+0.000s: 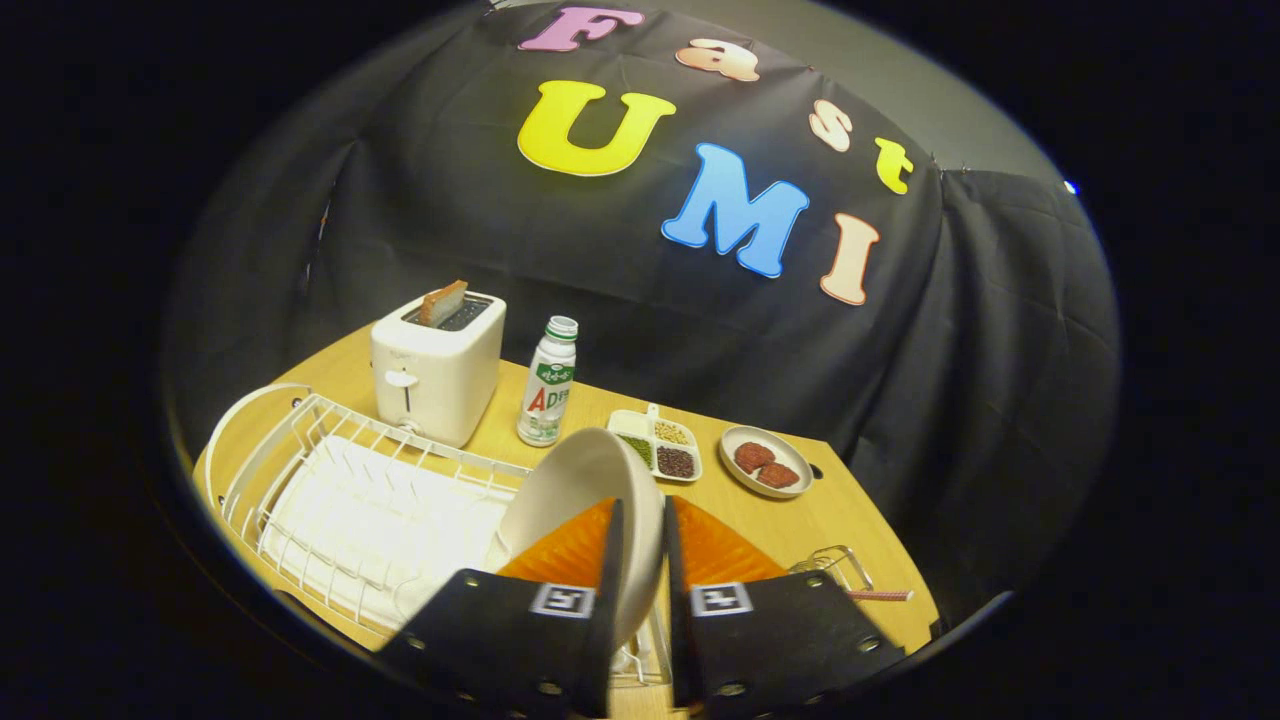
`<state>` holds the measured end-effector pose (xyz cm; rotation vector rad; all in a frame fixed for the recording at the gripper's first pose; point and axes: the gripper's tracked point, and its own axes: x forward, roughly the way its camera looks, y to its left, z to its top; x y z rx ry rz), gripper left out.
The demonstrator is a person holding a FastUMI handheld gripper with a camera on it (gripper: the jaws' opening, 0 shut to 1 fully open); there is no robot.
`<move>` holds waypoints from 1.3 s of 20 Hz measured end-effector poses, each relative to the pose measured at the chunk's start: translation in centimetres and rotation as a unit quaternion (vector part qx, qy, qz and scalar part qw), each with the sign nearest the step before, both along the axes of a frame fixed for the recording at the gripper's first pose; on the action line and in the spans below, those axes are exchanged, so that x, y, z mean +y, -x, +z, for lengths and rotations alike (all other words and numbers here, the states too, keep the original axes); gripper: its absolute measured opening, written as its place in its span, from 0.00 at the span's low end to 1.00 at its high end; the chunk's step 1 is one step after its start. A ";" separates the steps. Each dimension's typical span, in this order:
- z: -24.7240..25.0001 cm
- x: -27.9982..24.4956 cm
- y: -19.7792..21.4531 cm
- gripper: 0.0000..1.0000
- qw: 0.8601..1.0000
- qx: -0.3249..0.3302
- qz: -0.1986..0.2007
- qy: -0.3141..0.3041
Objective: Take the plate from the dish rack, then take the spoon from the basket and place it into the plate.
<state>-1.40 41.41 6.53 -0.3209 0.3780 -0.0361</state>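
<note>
A white plate (575, 490) stands on edge between my two fingers, lifted at the right end of the white wire dish rack (300, 440). My gripper (643, 525) is shut on the plate's rim, one finger on each face. To the right of the fingers, low on the wooden table, the wire basket (835, 565) shows in part, with a striped spoon handle (880, 595) sticking out of it toward the table's right edge.
Behind the rack stands a white toaster (437, 370) with a slice of bread in it. A drink bottle (548, 385) is to its right, then a divided tray of beans (660, 445) and a small dish with two brown patties (765, 462).
</note>
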 end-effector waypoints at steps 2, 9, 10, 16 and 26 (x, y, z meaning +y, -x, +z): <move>0.2 -0.1 -0.4 0.16 0.999 0.001 -0.015 0.029; 1.5 -0.2 -1.0 0.01 0.989 0.009 -0.050 0.142; 2.2 0.0 -1.1 0.01 0.986 0.003 -0.050 0.161; 5.6 1.1 -0.7 0.01 0.970 -0.029 -0.038 0.237; 9.3 -2.3 6.9 0.01 0.976 -0.050 -0.057 0.205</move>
